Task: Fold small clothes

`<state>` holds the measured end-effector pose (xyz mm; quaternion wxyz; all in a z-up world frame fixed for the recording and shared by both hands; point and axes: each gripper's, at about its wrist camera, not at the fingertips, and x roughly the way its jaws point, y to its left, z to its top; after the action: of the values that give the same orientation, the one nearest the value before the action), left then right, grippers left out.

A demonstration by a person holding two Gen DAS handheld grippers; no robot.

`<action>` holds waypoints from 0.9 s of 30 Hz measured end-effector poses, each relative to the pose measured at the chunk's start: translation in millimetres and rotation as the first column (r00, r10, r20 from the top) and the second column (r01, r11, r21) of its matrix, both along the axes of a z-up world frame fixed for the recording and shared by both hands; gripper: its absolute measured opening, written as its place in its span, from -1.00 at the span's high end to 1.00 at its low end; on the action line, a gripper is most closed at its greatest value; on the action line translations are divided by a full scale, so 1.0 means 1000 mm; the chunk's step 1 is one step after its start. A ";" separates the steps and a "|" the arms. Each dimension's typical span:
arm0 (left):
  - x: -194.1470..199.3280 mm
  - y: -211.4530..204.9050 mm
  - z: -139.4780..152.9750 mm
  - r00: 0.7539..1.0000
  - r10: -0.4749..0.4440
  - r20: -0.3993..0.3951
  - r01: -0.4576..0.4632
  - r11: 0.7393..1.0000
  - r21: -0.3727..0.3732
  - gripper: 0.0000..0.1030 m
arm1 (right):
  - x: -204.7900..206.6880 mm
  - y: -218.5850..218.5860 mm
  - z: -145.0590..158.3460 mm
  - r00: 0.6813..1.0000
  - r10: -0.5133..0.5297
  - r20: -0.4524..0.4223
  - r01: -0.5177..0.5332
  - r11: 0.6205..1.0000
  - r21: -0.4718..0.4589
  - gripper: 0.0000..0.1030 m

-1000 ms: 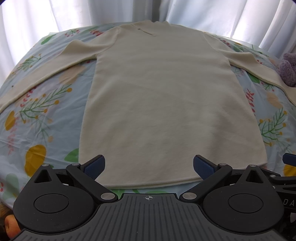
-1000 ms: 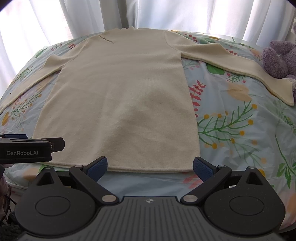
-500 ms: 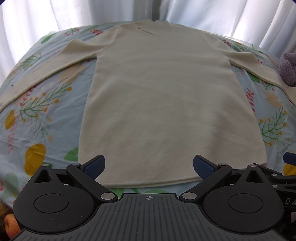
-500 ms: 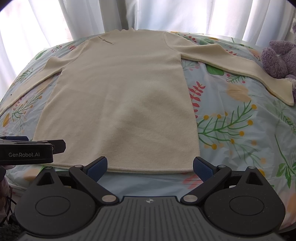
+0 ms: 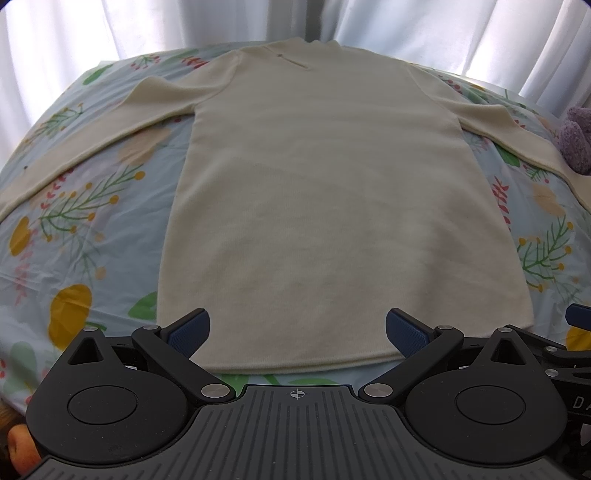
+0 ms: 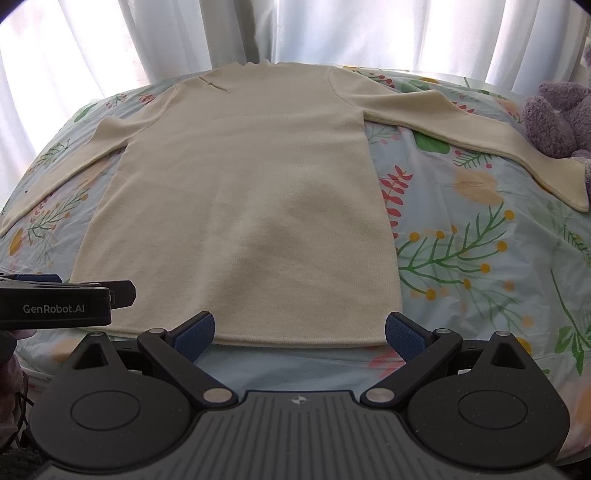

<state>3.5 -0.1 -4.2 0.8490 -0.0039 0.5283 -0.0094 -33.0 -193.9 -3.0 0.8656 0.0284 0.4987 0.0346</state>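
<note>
Both grippers, left (image 5: 296, 329) and right (image 6: 300, 329), hold their blue-padded fingers (image 5: 189, 331) spread wide with nothing between them, just short of a sweater's hem. Beyond the fingertips a floral bedsheet (image 6: 480, 258) covers the surface, white curtains (image 6: 332, 29) behind, a purple plush toy (image 6: 557, 114) far right. The cream sweater (image 5: 332, 206) lies flat, sleeves out.
</note>
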 end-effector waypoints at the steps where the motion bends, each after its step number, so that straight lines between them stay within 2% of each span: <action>1: 0.000 0.000 0.000 1.000 0.000 0.000 0.000 1.000 0.000 -1.00 | 0.000 0.000 0.000 1.000 -0.001 0.000 0.001 1.000 0.000 -0.92; 27: 0.007 0.002 -0.004 1.000 -0.001 -0.019 0.001 1.000 -0.001 -1.00 | 0.005 0.001 0.000 1.000 0.007 0.001 -0.007 1.000 0.005 -0.92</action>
<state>10.5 1.7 -8.1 0.8440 -0.0039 0.5363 -0.0101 -28.1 -192.7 -2.5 0.8656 0.0288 0.4985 0.0387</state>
